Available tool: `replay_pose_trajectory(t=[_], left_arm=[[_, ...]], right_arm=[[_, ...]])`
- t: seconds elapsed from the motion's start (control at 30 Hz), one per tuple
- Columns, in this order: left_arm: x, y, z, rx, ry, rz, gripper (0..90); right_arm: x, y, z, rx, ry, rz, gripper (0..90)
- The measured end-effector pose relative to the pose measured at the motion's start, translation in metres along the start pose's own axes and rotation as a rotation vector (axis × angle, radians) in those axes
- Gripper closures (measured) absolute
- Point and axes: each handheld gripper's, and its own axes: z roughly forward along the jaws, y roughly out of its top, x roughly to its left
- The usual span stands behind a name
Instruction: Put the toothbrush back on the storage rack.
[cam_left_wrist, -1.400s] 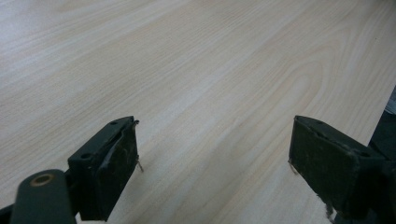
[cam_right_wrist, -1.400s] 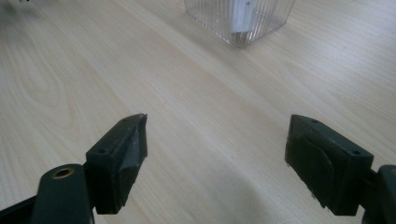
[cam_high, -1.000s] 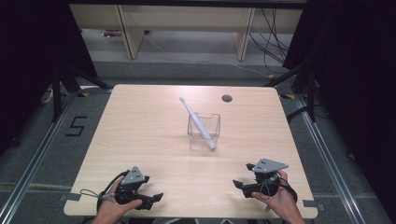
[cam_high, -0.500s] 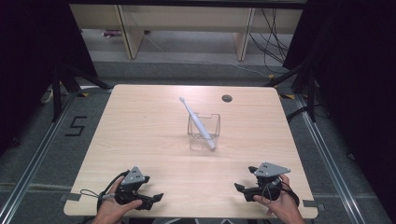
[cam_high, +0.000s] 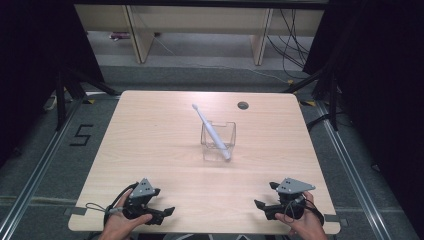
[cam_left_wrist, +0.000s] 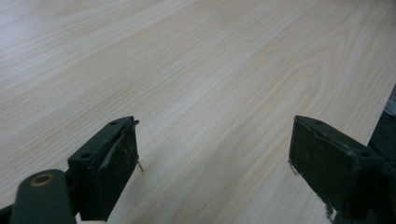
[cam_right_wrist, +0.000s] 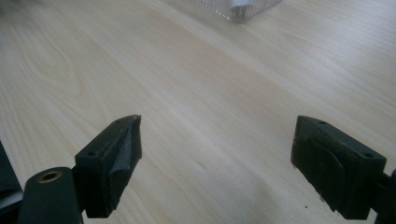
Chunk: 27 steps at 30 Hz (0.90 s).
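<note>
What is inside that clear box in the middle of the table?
A white toothbrush leans in the clear box, its brush head sticking out past the far rim. Its thick end sits at the near wall. Nothing else shows through the walls.

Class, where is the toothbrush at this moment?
In the high view, the toothbrush stands tilted in the clear box at the table's middle, head leaning up and left, far from both grippers.

The whole wooden table (cam_high: 165, 145) is seen from above and behind in the high view, facing forward. Its surface (seen close, at a low angle) is shared by both gripper views.
</note>
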Motion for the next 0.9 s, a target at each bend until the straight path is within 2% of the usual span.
replay_pose_trajectory(t=[0.03,0.07,0.1,0.13,0.17,0.2,0.23,0.27,0.43,0.47,0.5,0.53,0.8,0.83,0.9], left_arm=[[0.0000,0.0000,0.0000,-0.002,0.000,-0.002,14.9],[-0.0009,0.0000,0.0004,-0.013,0.003,-0.015,14.9],[-0.0007,0.0002,0.0001,-0.012,0.001,-0.016,14.8],[-0.0009,0.0002,0.0001,-0.014,0.000,-0.017,14.8],[-0.0007,0.0003,-0.0003,-0.011,0.001,-0.011,14.8],[-0.0008,0.0004,-0.0003,-0.012,0.001,-0.010,14.8],[-0.0005,0.0006,-0.0006,-0.011,0.000,-0.006,14.8],[-0.0007,0.0006,-0.0006,-0.016,0.001,-0.006,14.8],[-0.0006,0.0006,-0.0007,-0.018,0.003,-0.004,14.8],[-0.0009,0.0006,-0.0006,-0.021,0.003,-0.004,14.8],[0.0006,0.0009,-0.0017,-0.005,0.000,0.017,14.8],[-0.0008,0.0006,-0.0006,-0.022,0.005,-0.004,14.8],[0.0002,0.0007,-0.0007,-0.018,-0.005,0.011,14.8],[-0.0001,0.0007,-0.0004,-0.022,-0.004,0.007,14.8],[0.0001,0.0013,-0.0019,-0.006,0.002,0.016,14.8]], right_arm=[[-0.0008,-0.0006,-0.0001,-0.003,0.000,-0.018,16.9],[-0.0006,-0.0017,-0.0004,-0.004,-0.006,-0.017,16.9],[-0.0008,-0.0027,-0.0002,0.001,0.009,-0.012,16.9],[-0.0009,-0.0038,-0.0003,-0.007,-0.001,-0.019,16.9],[0.0016,-0.0054,-0.0015,0.005,-0.002,0.015,16.9],[-0.0005,-0.0059,-0.0016,-0.002,-0.008,-0.015,16.9],[-0.0006,-0.0062,-0.0024,0.007,-0.013,-0.020,16.9],[0.0017,-0.0073,-0.0029,0.012,-0.005,0.010,16.9],[0.0023,-0.0094,-0.0025,-0.005,-0.012,-0.032,16.9],[0.0026,-0.0095,-0.0026,-0.002,-0.010,-0.030,16.9],[0.0027,-0.0095,-0.0028,0.000,0.003,-0.023,16.9],[0.0024,-0.0096,-0.0029,-0.002,0.002,-0.023,16.9],[0.0030,-0.0103,-0.0029,0.000,-0.003,-0.023,16.9],[0.0024,-0.0101,-0.0025,0.002,0.011,-0.025,17.0],[0.0027,-0.0102,-0.0022,-0.003,0.006,-0.023,16.9]])
